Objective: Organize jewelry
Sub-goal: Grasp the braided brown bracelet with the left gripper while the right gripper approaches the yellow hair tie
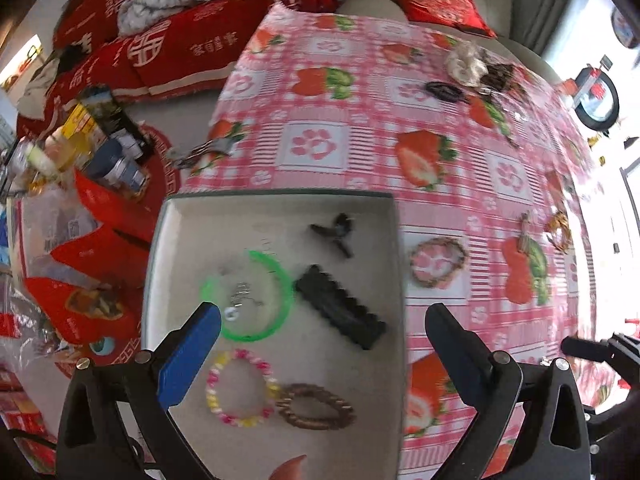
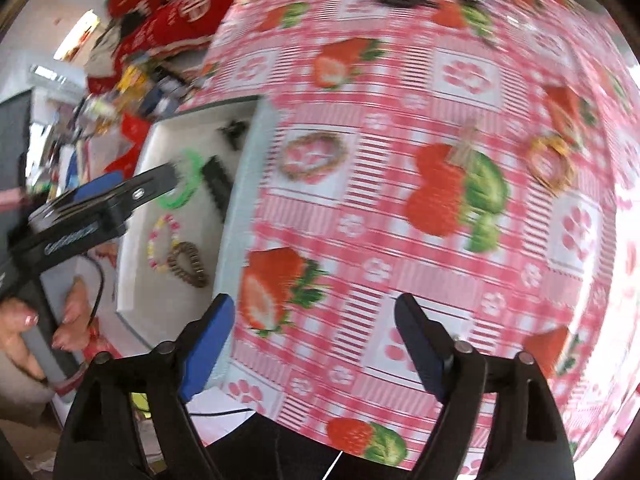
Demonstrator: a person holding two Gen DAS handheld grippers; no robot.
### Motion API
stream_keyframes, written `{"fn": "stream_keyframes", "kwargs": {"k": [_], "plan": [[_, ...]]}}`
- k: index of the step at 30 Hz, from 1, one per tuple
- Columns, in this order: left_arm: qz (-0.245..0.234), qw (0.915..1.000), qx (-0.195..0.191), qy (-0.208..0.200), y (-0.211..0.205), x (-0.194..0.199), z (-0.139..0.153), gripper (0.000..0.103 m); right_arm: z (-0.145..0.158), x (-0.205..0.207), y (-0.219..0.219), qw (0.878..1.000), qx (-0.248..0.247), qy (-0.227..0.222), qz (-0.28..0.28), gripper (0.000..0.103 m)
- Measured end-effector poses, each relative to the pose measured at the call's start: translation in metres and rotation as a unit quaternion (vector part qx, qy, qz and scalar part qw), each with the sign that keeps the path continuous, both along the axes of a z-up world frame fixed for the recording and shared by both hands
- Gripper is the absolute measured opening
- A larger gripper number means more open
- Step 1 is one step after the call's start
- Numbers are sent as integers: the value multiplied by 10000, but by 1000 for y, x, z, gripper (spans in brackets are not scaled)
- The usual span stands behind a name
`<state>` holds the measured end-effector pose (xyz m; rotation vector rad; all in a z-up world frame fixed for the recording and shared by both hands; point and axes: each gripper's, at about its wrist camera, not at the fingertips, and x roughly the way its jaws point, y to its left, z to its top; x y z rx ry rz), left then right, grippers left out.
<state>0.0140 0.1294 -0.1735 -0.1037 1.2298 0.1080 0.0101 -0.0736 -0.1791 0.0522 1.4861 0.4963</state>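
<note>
- Left gripper (image 1: pixel 322 320): jaws spread wide, nothing between them, pointing steeply down over the white tray (image 1: pixel 280 200).
- Tray contents: green bangle (image 1: pixel 276 280), black hair clip (image 1: pixel 340 312), pink-yellow bead bracelet (image 1: pixel 240 388), brown coil tie (image 1: pixel 316 406).
- Right gripper (image 2: pixel 316 312): jaws spread, empty, above bare bench (image 2: pixel 440 272) beside the tray's right edge.
- Beaded bracelet (image 2: pixel 312 156) lies on the bench just outside that edge.
- A hand (image 2: pixel 24 332) grips the left tool's handle.

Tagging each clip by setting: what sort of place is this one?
Probably a lived-in home room: a table under a strawberry-print tablecloth, a red cushion on pale upholstered seating behind it, and red printed bedding or throws heaped beside it.
</note>
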Motion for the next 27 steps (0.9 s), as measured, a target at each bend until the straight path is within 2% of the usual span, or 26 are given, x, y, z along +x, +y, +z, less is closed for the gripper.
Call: {"fn": "stream_keyframes", "kwargs": {"k": [1,7,12,15,22,27], "plan": [[-73,10000,-15,-9,-7,1,1,103,-1,2,-11,9999,-7,8,-153,103],[-574,9983,68,31,-46,11,2,103,-4,11,-55,9977,-260,-24,-621,103],[-818,9964,214,4,-71,20,3,103,-7,24,-92,9941,-536,-20,-943,103],[-918,9956,173,19,-85,26,1,103,-9,34,-113,9910,-648,-23,-1174,103],[-903,9955,-140,243,-105,36,-14,103,-10,58,-147,9858,-819,-112,-1458,103],[-811,9962,-118,297,-116,43,-27,103,-15,69,-155,9861,-878,-163,-1400,103]]}}
